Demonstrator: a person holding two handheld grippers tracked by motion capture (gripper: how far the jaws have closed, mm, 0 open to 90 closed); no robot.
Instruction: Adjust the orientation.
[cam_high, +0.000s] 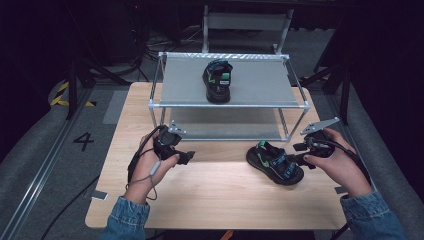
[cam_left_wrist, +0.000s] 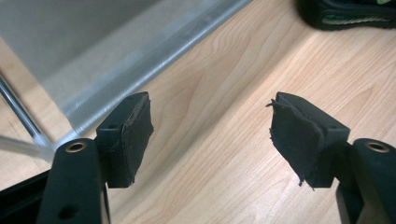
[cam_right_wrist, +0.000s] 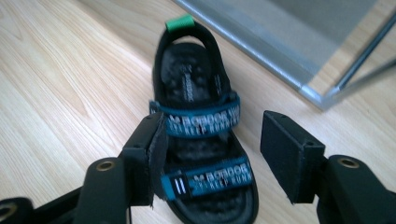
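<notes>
A black sandal (cam_high: 274, 163) with teal straps and a green heel tab lies on the wooden table (cam_high: 215, 200), right of centre. In the right gripper view the sandal (cam_right_wrist: 196, 74) points its heel away. My right gripper (cam_right_wrist: 215, 154) is open and straddles its front straps: the left pad is at the strap's edge, the right pad stands apart. From above, the right gripper (cam_high: 299, 152) sits at the sandal's right end. My left gripper (cam_high: 189, 157) hovers low over bare wood left of the sandal. In its own view the left gripper (cam_left_wrist: 210, 135) is open with nothing between the jaws. A matching sandal (cam_high: 218, 80) stands on the rack's top shelf.
A two-tier metal rack (cam_high: 230, 105) with grey shelves stands on the far half of the table, and its lower shelf edge (cam_left_wrist: 140, 56) runs close to the left gripper. A rack corner post (cam_right_wrist: 355, 70) is just right of the sandal. Dark floor and cables surround the table.
</notes>
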